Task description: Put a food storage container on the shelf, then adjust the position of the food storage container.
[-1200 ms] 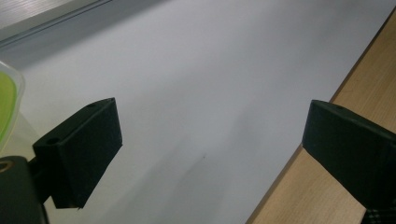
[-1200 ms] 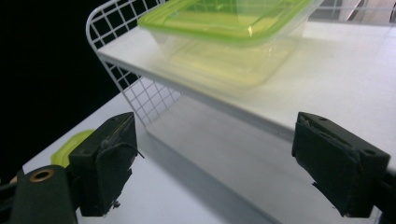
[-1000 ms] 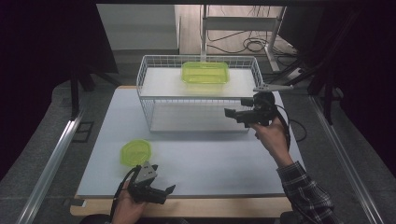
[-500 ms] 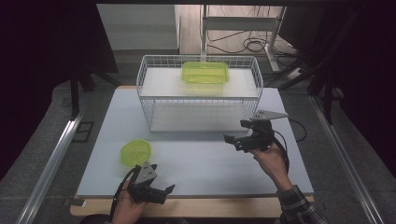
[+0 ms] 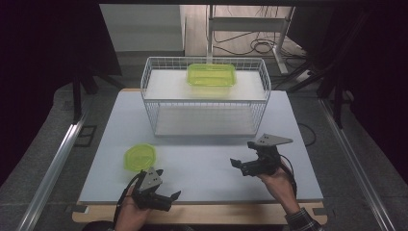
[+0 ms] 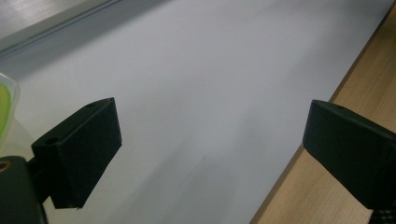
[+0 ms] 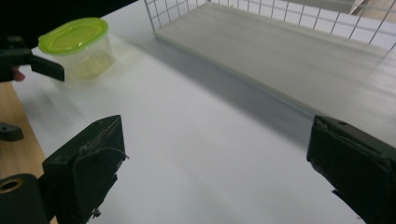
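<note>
Dim room all round, with a pale grey table [image 5: 202,163] in the middle and a strip of wooden edge along the near side. Up at 12 o'clock on the table sits a white wire rack [image 5: 204,96] with two shelves, and a rectangular lime-green container [image 5: 211,75] rests on its top shelf. Down at about 8 o'clock there's a small round tub with a lime-green lid [image 5: 139,157], standing upright on the table, nothing touching it. The left gripper [image 5: 166,198] is at roughly 7 o'clock, right by the near edge and just beside that tub; its jaws stand wide apart with only bare table between them in the left gripper view. The right gripper [image 5: 239,166] is at about 4 o'clock, low over the table in front of the rack, well apart from the tub. Its jaws have just been opening and are spread wide, nothing between them, and its own view looks across at the tub [image 7: 80,46] and the rack's lower shelf [image 7: 280,51].
</note>
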A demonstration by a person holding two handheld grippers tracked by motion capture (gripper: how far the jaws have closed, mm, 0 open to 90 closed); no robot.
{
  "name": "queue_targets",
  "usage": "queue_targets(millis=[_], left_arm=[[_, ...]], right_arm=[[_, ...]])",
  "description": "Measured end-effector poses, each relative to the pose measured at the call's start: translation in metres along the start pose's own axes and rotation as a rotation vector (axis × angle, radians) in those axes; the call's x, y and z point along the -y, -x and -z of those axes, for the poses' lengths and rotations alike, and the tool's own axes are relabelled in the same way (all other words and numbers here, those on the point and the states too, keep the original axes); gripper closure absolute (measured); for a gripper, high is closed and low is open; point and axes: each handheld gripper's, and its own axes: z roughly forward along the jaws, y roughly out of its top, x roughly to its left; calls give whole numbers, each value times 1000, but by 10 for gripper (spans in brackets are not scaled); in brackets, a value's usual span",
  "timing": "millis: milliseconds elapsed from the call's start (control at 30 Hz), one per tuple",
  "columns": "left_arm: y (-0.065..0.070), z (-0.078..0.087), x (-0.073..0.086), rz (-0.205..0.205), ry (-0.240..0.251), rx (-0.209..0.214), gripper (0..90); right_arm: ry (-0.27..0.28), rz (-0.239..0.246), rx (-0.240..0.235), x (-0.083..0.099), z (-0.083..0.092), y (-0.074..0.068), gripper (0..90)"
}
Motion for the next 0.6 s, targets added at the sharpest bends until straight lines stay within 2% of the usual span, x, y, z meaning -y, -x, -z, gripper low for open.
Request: queue_targets(millis=[367,467,533,600], left_arm=[[1,-1,0,-7,-11,-6,41],[1,0,-1,-3,-10,-15,45],[1,0,-2,0,-8,-20,45],[0,1,-5,8,-11,-45,45]], right_arm=[[-48,9,7,31,-2,-9,46],[-95,16,24,43,-2,-10,47],[-101,15,26,45,-2,-9,47],[-99,6,31,47,0,-6,46]])
